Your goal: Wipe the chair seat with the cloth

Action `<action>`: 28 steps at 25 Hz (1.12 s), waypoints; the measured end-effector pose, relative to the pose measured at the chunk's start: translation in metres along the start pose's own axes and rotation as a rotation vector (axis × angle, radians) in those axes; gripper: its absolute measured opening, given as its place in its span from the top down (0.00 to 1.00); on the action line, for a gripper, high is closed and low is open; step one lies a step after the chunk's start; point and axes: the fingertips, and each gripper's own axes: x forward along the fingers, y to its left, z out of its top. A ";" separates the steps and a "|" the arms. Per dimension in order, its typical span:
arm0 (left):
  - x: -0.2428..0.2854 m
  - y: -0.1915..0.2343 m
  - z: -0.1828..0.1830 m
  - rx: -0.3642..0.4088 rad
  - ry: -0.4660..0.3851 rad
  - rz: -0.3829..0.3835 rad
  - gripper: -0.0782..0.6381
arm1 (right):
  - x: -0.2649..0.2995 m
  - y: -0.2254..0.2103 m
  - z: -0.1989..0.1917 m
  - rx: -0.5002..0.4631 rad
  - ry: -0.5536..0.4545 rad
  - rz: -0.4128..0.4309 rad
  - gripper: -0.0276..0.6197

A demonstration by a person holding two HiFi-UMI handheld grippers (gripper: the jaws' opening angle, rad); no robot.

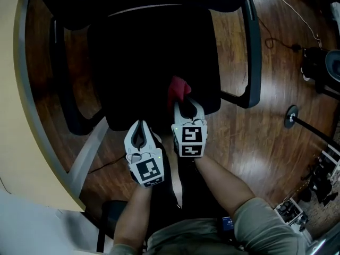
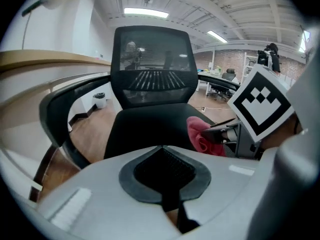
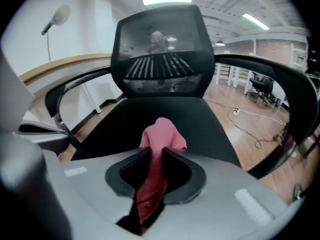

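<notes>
hand-held gripper (image 3: 156, 155), right, tight on pink cloth (image 3: 161, 136) over chair seat (image 3: 205, 121)

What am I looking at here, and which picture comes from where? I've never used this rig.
There is no robot: a person holds a two-jaw gripper in each hand. The head view looks down from the person's head onto a black chair seat. The other two views ride on the grippers and look along their jaws. The right gripper is clamped on a pink cloth, at the front of the seat. The left gripper is shut and empty, by the seat's front edge.
</notes>
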 end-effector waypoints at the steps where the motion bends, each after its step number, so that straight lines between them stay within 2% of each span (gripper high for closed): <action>1: -0.005 0.012 -0.007 -0.010 0.006 0.018 0.88 | 0.002 0.022 0.001 -0.036 -0.005 0.040 0.86; 5: -0.030 0.058 -0.033 -0.052 0.045 0.080 0.88 | 0.005 0.103 -0.004 -0.146 -0.005 0.171 0.85; 8: -0.046 0.090 -0.047 -0.087 0.052 0.123 0.88 | 0.004 0.152 -0.013 -0.199 0.012 0.233 0.86; 16: -0.062 0.157 -0.069 -0.156 0.042 0.192 0.88 | 0.002 0.245 -0.030 -0.321 0.046 0.354 0.85; 22: -0.067 0.169 -0.091 -0.172 0.072 0.210 0.88 | 0.018 0.268 -0.067 -0.387 0.125 0.395 0.85; 28: -0.055 0.147 -0.102 -0.140 0.095 0.185 0.88 | 0.021 0.235 -0.084 -0.356 0.130 0.360 0.85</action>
